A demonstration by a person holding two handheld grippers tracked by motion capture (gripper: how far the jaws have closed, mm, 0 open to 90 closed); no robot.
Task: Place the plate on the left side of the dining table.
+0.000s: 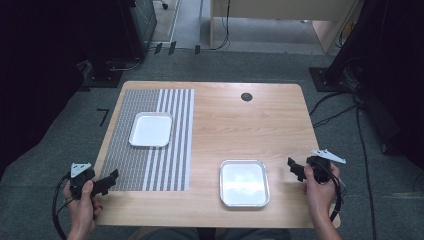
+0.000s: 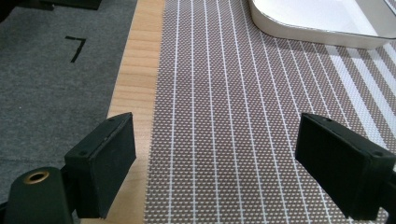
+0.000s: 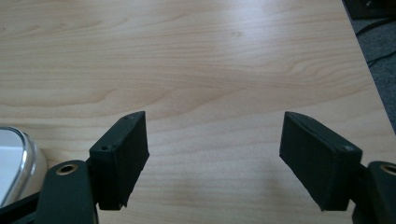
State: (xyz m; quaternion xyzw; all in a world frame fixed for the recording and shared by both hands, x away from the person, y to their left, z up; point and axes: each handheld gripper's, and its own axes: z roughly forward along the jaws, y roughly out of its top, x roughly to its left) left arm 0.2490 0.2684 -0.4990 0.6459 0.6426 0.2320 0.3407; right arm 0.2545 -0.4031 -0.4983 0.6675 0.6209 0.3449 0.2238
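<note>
Your left gripper [image 1: 111,179] hovers released at the light wooden desk's [image 1: 225,120] 8 o'clock edge, over the grey striped woven placemat [image 1: 150,145]. Your right gripper [image 1: 295,167] sits released at 4 o'clock, just beside the near shiny metal tray [image 1: 244,183]; a white rectangular tray [image 1: 151,129] rests on the placemat.

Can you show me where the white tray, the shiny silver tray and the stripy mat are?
white tray [image 1: 150,129]: high view, middle of its flat bottom.
shiny silver tray [image 1: 244,183]: high view, middle of its flat bottom.
stripy mat [image 1: 165,165]: high view, bare striped part near its front right corner.
</note>
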